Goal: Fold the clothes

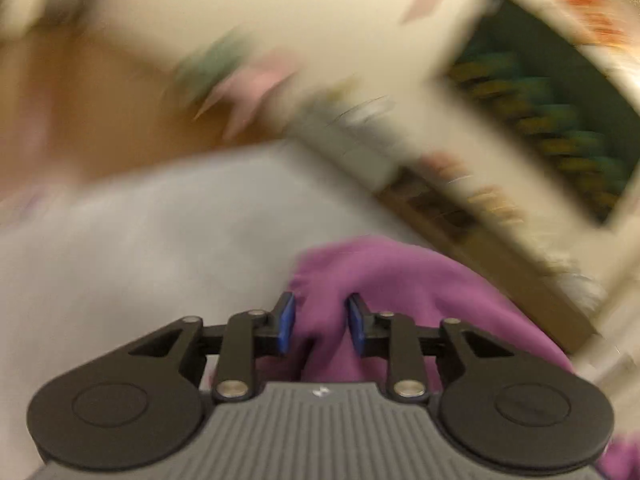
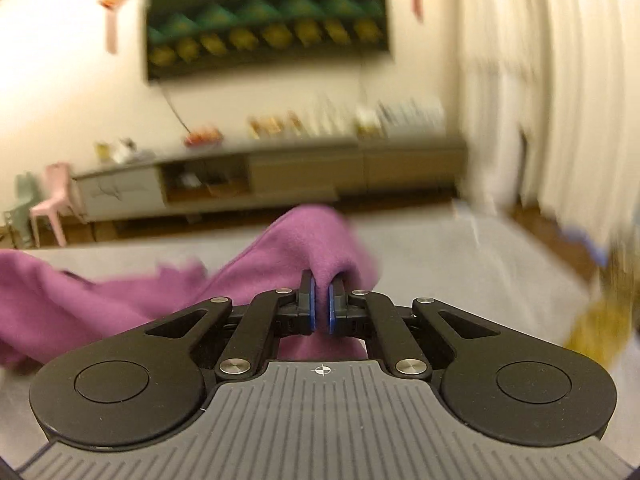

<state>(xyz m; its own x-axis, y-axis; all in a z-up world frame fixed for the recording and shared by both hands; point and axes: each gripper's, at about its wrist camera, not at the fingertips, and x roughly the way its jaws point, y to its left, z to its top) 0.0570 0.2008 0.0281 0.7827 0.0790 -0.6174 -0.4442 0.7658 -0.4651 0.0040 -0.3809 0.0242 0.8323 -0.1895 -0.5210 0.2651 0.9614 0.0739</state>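
A purple garment [image 2: 120, 300] lies rumpled on a grey cloth-covered surface [image 2: 440, 260]. My right gripper [image 2: 321, 300] is shut on a raised fold of it, and the fabric drapes over both fingertips and trails off to the left. In the blurred left wrist view, my left gripper [image 1: 320, 320] stands partly open over the purple garment [image 1: 400, 280]. A bunched fold sits in the gap between its blue pads [image 1: 286, 324], and I see no firm pinch. The grey surface [image 1: 140, 240] spreads to the left of it.
Beyond the surface, a low TV cabinet [image 2: 280, 176] stands against the far wall, with a wall screen [image 2: 264, 20] above it. A pink chair [image 2: 52, 196] stands at the left and pale curtains [image 2: 560, 80] hang at the right. The surface's edge runs close on the right.
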